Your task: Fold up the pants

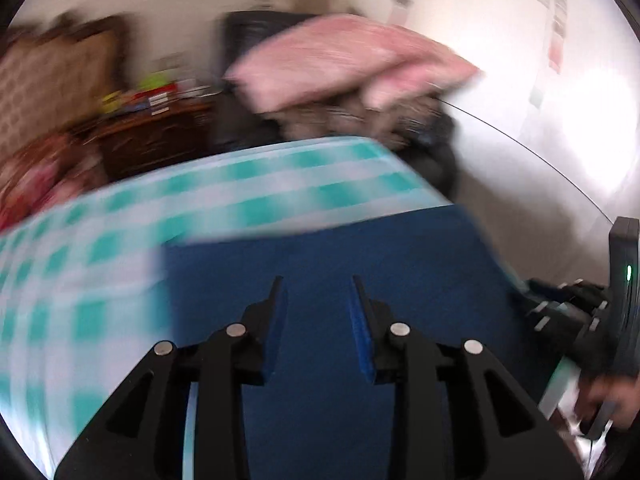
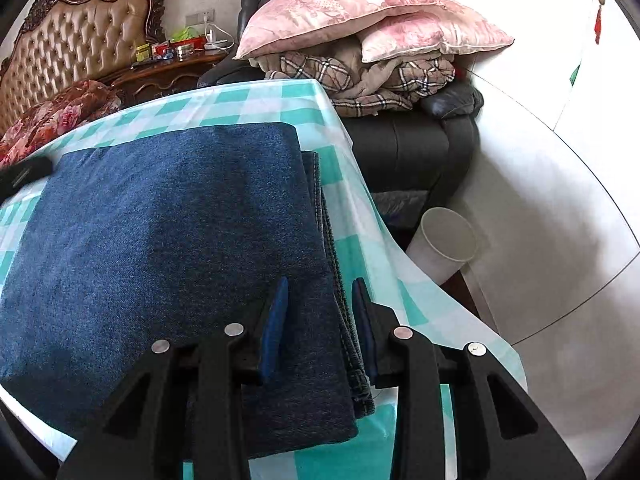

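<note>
No readable writing is seen. The folded pants (image 2: 168, 248) are laid on the table (image 2: 360, 216); both the left hand-held gripper (image 1: 318, 300) and the right hand-held gripper (image 2: 320, 300) are held spread.

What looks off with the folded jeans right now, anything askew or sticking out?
Mostly tidy. The folded jeans lie flat on the checked tablecloth, but lower layers with stitched hems stick out past the top layer's right edge, between the right gripper's open fingers. The left wrist view is too blurred to judge.
</note>
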The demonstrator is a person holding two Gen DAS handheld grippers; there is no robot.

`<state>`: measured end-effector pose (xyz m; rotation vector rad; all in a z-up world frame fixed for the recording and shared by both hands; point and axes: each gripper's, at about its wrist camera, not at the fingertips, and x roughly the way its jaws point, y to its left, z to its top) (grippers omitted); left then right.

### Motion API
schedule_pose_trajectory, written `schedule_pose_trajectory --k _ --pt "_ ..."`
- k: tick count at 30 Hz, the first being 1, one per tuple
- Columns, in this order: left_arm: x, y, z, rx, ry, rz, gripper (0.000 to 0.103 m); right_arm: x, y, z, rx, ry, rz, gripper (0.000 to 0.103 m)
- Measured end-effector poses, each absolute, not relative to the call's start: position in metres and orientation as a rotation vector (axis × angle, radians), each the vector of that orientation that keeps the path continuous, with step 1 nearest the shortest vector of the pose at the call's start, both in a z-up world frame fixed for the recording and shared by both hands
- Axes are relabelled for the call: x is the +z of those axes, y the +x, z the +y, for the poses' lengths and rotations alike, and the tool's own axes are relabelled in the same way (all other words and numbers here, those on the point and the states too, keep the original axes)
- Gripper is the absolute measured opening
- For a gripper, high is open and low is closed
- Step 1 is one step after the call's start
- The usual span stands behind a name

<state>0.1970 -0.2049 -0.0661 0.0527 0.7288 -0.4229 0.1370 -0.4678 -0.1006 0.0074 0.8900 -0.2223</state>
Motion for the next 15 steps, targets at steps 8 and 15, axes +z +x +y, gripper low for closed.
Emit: schedule_pose_trajectory --k 8,15 --pt "-0.071 0.225 -0.085 -0.39 -0.145 0.743 0.022 -0.039 0.163 -0.46 -0.177 0.038 0.817 0.043" --pt "-0.104 0.331 -0.135 -0.435 0.003 0.876 0.018 -0.064 0.232 -0.431 -0.165 -0.105 0.892 0.042"
